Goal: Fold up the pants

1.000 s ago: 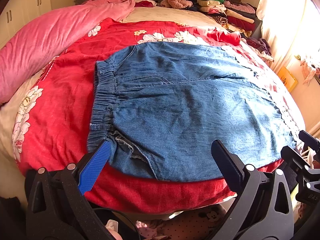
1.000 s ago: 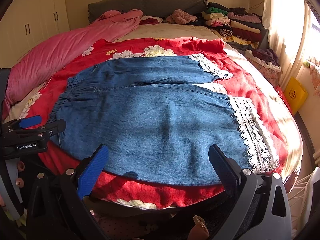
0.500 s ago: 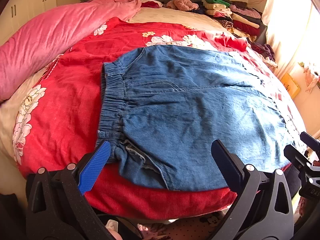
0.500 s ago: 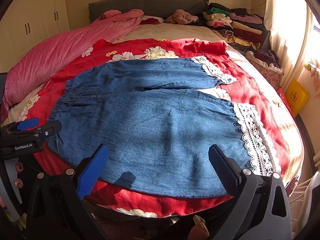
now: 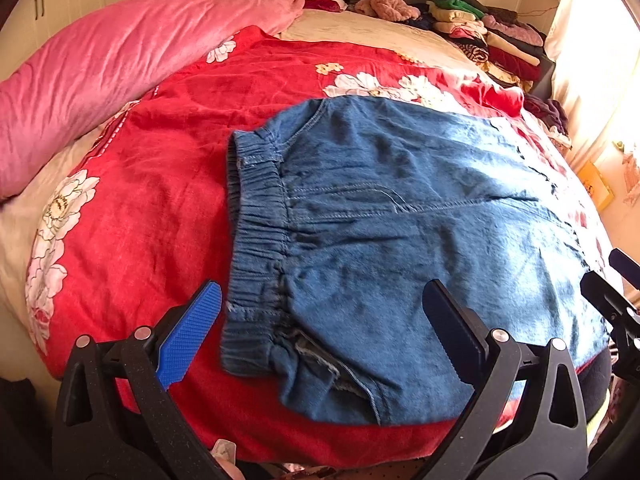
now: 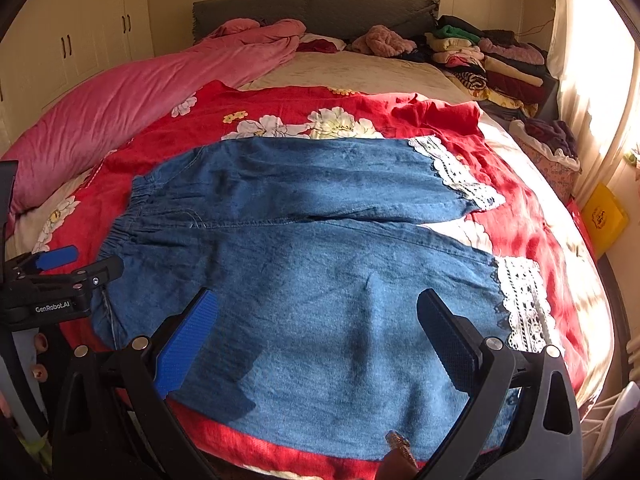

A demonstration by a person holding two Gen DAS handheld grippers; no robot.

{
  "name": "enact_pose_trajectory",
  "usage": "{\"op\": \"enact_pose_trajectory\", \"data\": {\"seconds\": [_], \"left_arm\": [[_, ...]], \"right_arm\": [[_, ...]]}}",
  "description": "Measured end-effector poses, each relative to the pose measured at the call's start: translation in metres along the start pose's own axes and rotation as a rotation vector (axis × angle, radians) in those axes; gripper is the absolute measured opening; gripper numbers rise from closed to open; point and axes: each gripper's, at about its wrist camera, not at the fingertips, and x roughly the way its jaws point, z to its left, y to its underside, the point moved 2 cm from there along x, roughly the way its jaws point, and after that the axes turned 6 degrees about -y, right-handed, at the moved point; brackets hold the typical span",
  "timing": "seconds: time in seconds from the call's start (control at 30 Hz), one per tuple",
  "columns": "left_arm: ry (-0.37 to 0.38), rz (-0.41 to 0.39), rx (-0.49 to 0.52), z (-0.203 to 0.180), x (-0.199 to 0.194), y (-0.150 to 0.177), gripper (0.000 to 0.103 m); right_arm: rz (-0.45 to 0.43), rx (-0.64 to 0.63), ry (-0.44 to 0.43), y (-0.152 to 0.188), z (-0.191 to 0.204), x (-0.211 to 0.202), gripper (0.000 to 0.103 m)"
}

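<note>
I am looking at the denim pants (image 6: 320, 272) lying flat on the red floral blanket (image 5: 152, 200), both legs spread, lace cuffs (image 6: 520, 304) pointing toward the blanket's window-side edge. I am holding my left gripper (image 5: 320, 320) wide open and empty above the blanket's near edge, by the elastic waistband (image 5: 256, 240). My right gripper (image 6: 316, 328) is hanging equally wide open and empty over the nearer leg.
</note>
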Motion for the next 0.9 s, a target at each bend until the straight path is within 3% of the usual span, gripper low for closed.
{"op": "enact_pose_trajectory", "data": {"seconds": [0.53,0.9], "left_arm": [[-0.032,0.043,-0.065,0.043,0.034,-0.034,0.095],[-0.096,0.071,-0.068,0.067,0.070,-0.071,0.095]], "right_arm": [[0.003,-0.091,-0.043,-0.060,0.017,0.046,0.099],[0.064,-0.148,-0.107,-0.102,0.021,0.098,0.099]]}}
